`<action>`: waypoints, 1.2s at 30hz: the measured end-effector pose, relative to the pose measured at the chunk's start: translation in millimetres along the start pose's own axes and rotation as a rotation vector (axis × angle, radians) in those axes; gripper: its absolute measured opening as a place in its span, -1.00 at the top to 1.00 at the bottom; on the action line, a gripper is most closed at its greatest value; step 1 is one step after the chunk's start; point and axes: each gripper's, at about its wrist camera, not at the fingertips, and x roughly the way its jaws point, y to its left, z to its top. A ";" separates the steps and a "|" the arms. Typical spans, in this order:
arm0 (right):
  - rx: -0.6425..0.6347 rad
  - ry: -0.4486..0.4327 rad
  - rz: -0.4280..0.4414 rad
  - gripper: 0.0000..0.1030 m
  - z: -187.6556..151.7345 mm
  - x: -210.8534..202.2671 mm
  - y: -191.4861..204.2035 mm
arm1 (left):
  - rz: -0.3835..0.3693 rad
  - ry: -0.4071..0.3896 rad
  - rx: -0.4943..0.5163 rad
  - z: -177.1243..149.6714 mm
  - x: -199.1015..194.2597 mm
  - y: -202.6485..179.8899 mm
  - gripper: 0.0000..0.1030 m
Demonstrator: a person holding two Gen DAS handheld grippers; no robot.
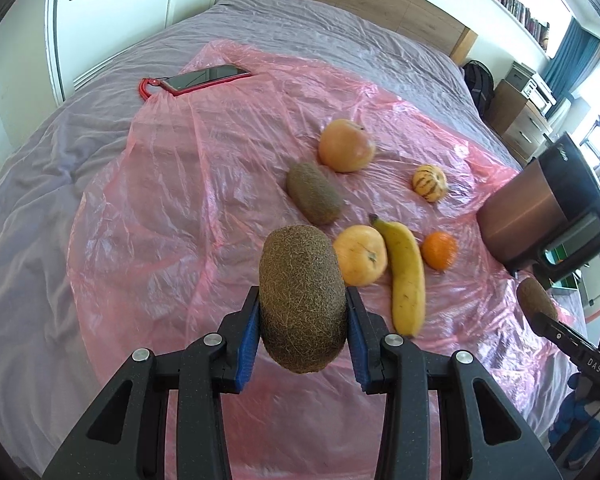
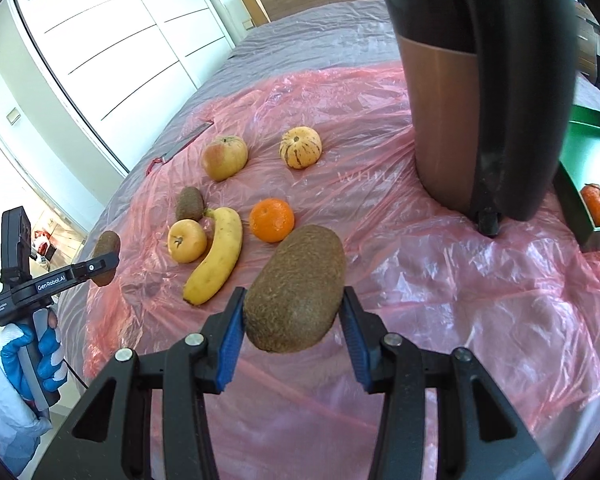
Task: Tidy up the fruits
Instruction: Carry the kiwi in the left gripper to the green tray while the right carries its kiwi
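My left gripper (image 1: 302,320) is shut on a brown kiwi (image 1: 302,300), held above the pink plastic sheet (image 1: 180,200). My right gripper (image 2: 294,316) is shut on another kiwi (image 2: 296,288), also held in the air. On the sheet lie a third kiwi (image 1: 314,193), a banana (image 1: 406,276), an orange (image 1: 440,251), a yellow apple (image 1: 360,255), a larger reddish apple (image 1: 346,145) and a striped yellow fruit (image 1: 430,183). The same fruits show in the right wrist view: banana (image 2: 216,256), orange (image 2: 272,220), striped fruit (image 2: 301,148).
A copper and black appliance (image 2: 472,92) stands on the sheet at the right. Beside it a green tray (image 2: 588,168) holds a tangerine (image 2: 596,204). A phone in a red case (image 1: 204,78) lies at the sheet's far left edge. The bed (image 1: 40,220) is grey.
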 end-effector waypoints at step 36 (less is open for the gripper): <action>0.108 -0.266 -0.108 0.65 -45.4 -191.6 -99.9 | -0.353 0.024 0.396 -57.1 -79.7 -282.9 0.33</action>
